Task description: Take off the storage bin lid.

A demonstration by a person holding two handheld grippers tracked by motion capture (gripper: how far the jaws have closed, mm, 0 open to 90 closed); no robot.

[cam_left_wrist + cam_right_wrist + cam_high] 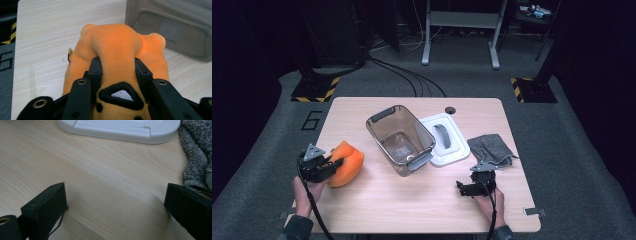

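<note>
orange plush toy, soft, pinched

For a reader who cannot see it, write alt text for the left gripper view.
An orange plush toy is squeezed between the two black jaws of the left hand-held gripper on a light wooden table. A black patch with a grey triangle marks the toy near the camera, and a clear plastic bin stands at upper right.

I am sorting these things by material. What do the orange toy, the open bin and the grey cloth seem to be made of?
Orange toy: soft plush, matte and fuzzy; it dents between the jaws. Open bin: probably hard plastic, smoky and see-through, slightly glossy. Grey cloth: knitted or felt-like fabric, speckled, crumpled.
</note>
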